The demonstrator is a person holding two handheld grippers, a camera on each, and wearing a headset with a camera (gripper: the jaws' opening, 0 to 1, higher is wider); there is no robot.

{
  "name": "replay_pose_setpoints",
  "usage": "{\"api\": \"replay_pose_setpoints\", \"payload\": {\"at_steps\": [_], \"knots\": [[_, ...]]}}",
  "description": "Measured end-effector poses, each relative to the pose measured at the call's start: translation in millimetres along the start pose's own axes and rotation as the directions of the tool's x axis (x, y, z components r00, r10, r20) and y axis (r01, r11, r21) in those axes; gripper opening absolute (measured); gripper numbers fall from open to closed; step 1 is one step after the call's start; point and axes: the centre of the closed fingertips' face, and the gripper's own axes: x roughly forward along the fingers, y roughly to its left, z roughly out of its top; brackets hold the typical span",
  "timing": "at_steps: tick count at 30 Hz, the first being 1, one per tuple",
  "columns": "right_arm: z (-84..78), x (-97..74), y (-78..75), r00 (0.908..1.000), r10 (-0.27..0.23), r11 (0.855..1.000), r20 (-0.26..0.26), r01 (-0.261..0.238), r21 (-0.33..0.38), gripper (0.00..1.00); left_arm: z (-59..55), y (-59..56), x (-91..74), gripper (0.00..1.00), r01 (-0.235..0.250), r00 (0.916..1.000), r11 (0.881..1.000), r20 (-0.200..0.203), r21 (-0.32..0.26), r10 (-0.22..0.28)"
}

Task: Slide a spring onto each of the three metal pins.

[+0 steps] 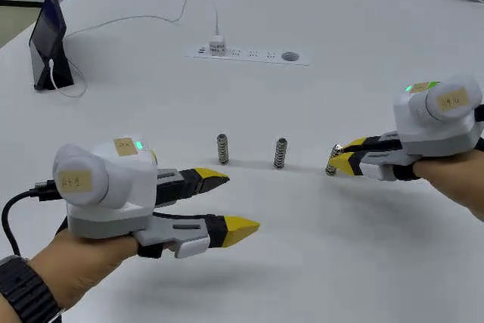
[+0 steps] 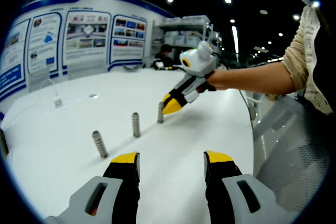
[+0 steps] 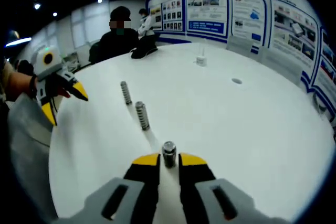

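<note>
Three short metal pins stand in a row on the white table (image 1: 249, 277), each with a spring around it: the left spring (image 1: 222, 149), the middle spring (image 1: 280, 153) and the right spring (image 1: 331, 160). My right gripper (image 1: 342, 159) comes in from the right, and its yellow tips are shut on the right spring (image 3: 168, 153); beyond it stand the middle spring (image 3: 142, 115) and the far one (image 3: 125, 92). My left gripper (image 1: 234, 202) hovers open in front of the row, holding nothing. From the left gripper (image 2: 171, 158) the springs (image 2: 99, 144) (image 2: 136, 124) (image 2: 160, 112) line up towards the right gripper (image 2: 172, 104).
A white power strip (image 1: 249, 54) with a plugged-in charger (image 1: 217, 43) lies at the back of the table. A dark tablet on a stand (image 1: 49, 39) is at the far left with its cable. A person (image 3: 118, 38) sits beyond the table.
</note>
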Motion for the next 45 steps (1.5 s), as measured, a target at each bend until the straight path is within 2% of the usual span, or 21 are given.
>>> {"api": "replay_pose_setpoints", "payload": {"at_steps": [12, 18, 36, 45], "knots": [[-11.9, -9.4, 0.4, 0.9998, -0.012, 1.0, -0.013, 0.012, -0.001, 0.22, 1.9, 3.2, -1.1, 0.51, -0.004, 1.0, 1.0, 0.004, 0.002, 0.004], [-16.6, -16.5, 2.7, 0.9998, -0.014, 1.0, -0.014, 0.014, -0.006, 0.24, 1.0, 8.9, -4.6, 0.51, -0.018, 0.9998, 1.0, 0.005, 0.001, 0.018], [-24.5, -36.3, 17.4, 0.9997, -0.023, 0.999, 0.01, 0.023, -0.033, 0.35, -21.4, 33.1, -19.1, 0.57, -0.088, 0.9958, 0.995, -0.028, -0.038, 0.087], [-24.9, -45.6, 26.2, 0.9991, -0.024, 0.999, 0.033, 0.026, -0.039, 0.41, -26.7, 43.1, -25.4, 0.61, -0.123, 0.9921, 0.991, -0.033, -0.054, 0.121]]}}
